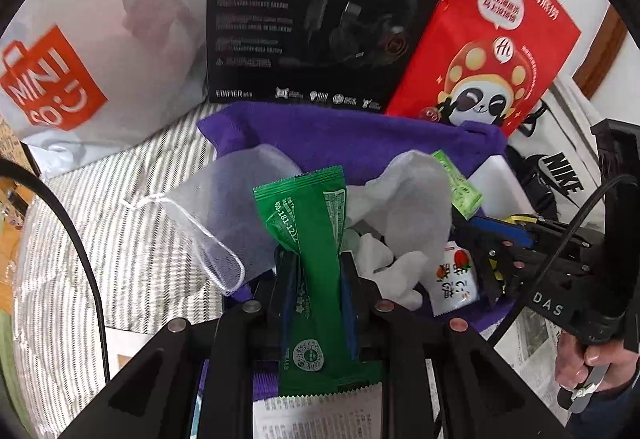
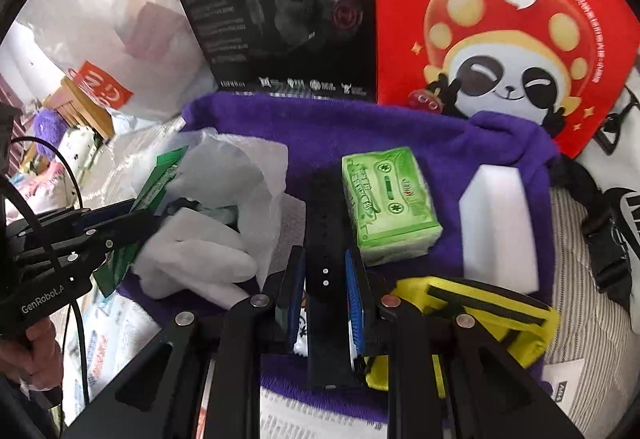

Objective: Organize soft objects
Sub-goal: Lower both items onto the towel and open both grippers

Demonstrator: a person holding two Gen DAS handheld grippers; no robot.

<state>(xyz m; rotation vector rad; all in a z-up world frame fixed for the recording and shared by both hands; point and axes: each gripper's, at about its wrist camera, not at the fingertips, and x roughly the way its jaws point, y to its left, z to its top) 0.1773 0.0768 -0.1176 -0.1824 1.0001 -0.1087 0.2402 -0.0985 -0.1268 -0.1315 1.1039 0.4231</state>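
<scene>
**Both tongs loaded above the purple cloth**

Left tongs [image 1: 316,271]: closed on a green packet [image 1: 310,259], which runs lengthwise between the two pads and sticks out beyond them at both ends. In the right wrist view the same tongs [image 2: 120,223] enter from the left edge, with the packet's green foil showing above and below them.

Right tongs [image 2: 326,279]: closed on a black strap [image 2: 325,235] with two small pale dots on it; the strap lies along the gap between the blue-edged pads and extends past the tips. In the left wrist view these tongs [image 1: 486,259] come in from the right, and a hand [image 1: 580,363] grips their handle.

Just beyond the left tongs lie a white mesh pouch [image 1: 224,207] with a drawstring and crumpled white tissue [image 1: 404,215]. Beside the right tongs, a green tissue pack [image 2: 386,207] sits just right of the strap's far end; a white foam block [image 2: 498,227] stands further right, and a yellow and black item [image 2: 480,315] lies under the right arm of the tongs.

All of these rest on a purple cloth [image 2: 320,127] spread over striped bedding [image 1: 120,239]. Behind the cloth stand a black box [image 1: 320,11], a red paper bag [image 1: 488,51] with a panda, and a white shopping bag [image 1: 100,51].
</scene>
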